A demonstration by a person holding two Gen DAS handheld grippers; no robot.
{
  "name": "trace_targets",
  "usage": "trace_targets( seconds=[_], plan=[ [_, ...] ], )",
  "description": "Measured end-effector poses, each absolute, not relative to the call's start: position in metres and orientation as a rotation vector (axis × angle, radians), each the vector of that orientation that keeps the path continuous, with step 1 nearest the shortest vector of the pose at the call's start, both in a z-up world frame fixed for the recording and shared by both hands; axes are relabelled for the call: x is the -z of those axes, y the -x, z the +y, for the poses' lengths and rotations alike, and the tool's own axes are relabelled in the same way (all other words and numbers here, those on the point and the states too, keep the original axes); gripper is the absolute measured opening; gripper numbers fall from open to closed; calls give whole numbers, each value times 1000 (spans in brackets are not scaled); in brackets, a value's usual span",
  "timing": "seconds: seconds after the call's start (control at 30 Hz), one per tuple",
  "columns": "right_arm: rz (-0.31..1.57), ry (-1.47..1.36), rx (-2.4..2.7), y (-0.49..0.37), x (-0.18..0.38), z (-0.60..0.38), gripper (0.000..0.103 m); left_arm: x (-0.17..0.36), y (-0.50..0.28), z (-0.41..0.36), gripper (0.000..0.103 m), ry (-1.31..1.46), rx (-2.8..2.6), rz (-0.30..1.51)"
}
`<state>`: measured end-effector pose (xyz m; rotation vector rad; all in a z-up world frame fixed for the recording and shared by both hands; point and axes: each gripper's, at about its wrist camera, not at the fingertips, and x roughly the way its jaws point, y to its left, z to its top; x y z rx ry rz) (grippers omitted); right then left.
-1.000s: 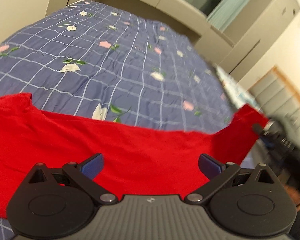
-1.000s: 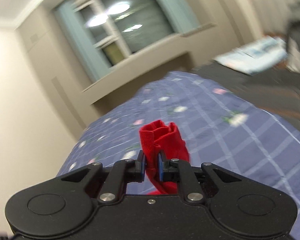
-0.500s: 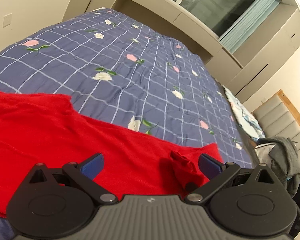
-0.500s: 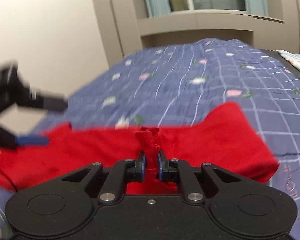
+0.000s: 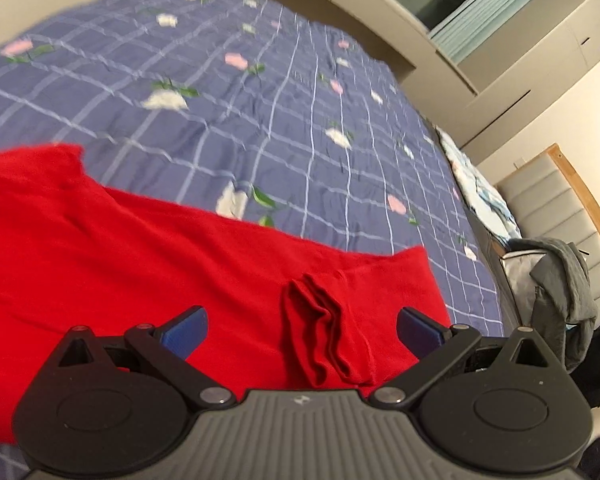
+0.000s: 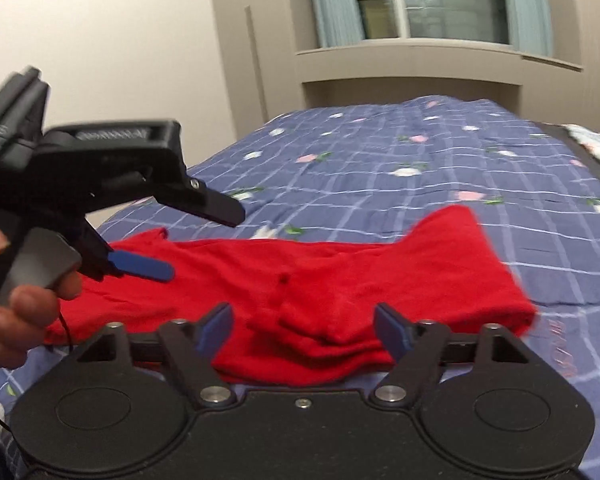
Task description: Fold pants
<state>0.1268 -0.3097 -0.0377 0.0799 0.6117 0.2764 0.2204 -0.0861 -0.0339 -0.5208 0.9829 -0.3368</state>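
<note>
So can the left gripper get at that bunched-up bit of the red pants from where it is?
Probably yes: the left gripper is open, the bunched fold lies between its fingers, nothing covering it.

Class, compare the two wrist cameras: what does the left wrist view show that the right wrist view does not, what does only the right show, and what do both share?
Only the left wrist view shows a grey jacket draped beside the bed and a padded headboard.

Only the right wrist view shows the left gripper from the side, held by a hand, open over the cloth.

Both show the red pants lying on the blue checked bedspread, a window, and open fingers. The right gripper has just been opening, its pads clear of the cloth.
</note>
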Motion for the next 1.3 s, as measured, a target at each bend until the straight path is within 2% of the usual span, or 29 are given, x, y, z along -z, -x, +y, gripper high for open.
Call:
trace_targets(
  seconds=[0.13,0.33,0.47,0.6,0.63,0.7,0.77,1.07,1.3],
  plan=[
    [597,-55,-125,-127,34,-330,94,48,-231,-104,102,528,342,1054],
    [583,-2,88,-165,39,-376,100,57,-232,-127,99,481,329,1085],
    [600,10,148,-199,51,-407,100,62,-233,-134,89,461,297,1110],
    [637,33,134,-222,68,-419,100,64,-231,-136,66,430,255,1099],
    [647,44,128,-223,73,-418,100,64,-230,-136,64,428,255,1096],
    [671,63,121,-225,83,-416,100,65,-228,-138,49,423,272,1092],
    [678,61,115,-226,87,-416,100,64,-227,-139,39,415,287,1087],
    [583,104,64,-255,61,-403,100,66,-225,-142,26,413,296,1082],
    [664,129,58,-280,82,-403,100,65,-225,-143,18,406,297,1087]
  ],
)
